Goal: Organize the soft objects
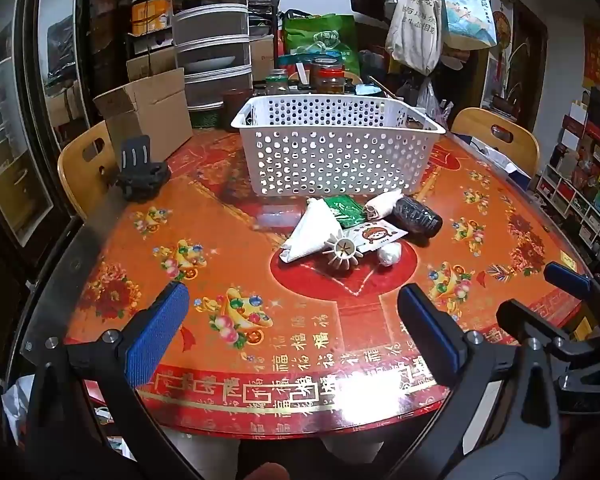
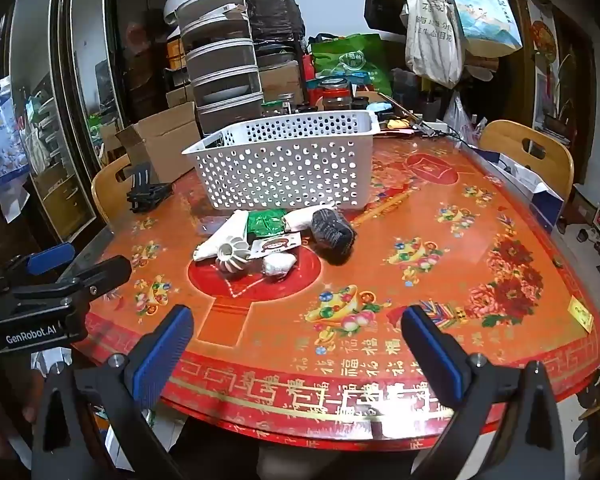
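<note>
Awaiting first pick: left gripper [image 1: 292,332] and right gripper [image 2: 298,346], both spread and empty. Soft items — folded white cloth [image 1: 310,230], dark roll [image 1: 416,214] — clustered just before perforated white basket [image 1: 340,144]. Next: reach, pinch one.

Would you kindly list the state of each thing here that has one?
Left gripper: open, empty.
Right gripper: open, empty.
Basket: upright, nothing visible inside.
Cardboard box: flaps open.
Black roll: rolled, lying down.
White cloth: folded, on table.

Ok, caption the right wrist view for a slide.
Open right gripper faces soft items and a ribbed white plastic piece before a white basket on a red table.
</note>
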The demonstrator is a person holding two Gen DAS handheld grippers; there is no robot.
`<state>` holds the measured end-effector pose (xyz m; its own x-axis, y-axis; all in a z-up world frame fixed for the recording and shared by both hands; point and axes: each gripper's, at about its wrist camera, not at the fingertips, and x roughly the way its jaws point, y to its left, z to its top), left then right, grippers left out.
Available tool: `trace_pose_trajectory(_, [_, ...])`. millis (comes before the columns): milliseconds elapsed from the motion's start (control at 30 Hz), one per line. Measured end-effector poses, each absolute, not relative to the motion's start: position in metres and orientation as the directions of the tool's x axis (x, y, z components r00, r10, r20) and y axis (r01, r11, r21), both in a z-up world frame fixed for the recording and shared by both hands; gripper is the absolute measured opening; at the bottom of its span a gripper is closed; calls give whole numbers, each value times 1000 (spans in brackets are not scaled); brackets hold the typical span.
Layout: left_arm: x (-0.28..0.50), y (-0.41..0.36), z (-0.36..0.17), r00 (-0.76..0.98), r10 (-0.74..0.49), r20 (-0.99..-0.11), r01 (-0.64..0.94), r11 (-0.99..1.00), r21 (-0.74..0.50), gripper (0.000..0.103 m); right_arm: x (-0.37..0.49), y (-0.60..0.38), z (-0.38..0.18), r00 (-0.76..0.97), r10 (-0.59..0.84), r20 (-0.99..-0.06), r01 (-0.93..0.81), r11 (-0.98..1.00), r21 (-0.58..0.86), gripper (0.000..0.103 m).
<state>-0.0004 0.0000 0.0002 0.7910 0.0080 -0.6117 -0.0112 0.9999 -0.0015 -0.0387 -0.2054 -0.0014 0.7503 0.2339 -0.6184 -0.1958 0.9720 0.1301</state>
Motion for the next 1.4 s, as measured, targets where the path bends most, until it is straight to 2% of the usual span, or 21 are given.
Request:
trace_pose_trajectory(200, [6,-4,-2,772,10,-635,-13,1000,0,103,-43,-205,1,764,232,-602,-198,972,124,103])
trace_pose_trajectory(333, [0,2,-2,784,-5,-620,-9,1000,-20,103,-45,-208,3,778,244,-578,-206,970,132,103])
trace_pose_trajectory(1400, [0,0,-1,783,-10,-622,-11,1000,-29,103,-44,-214,-1,763,257,-593,-199,966,163,103])
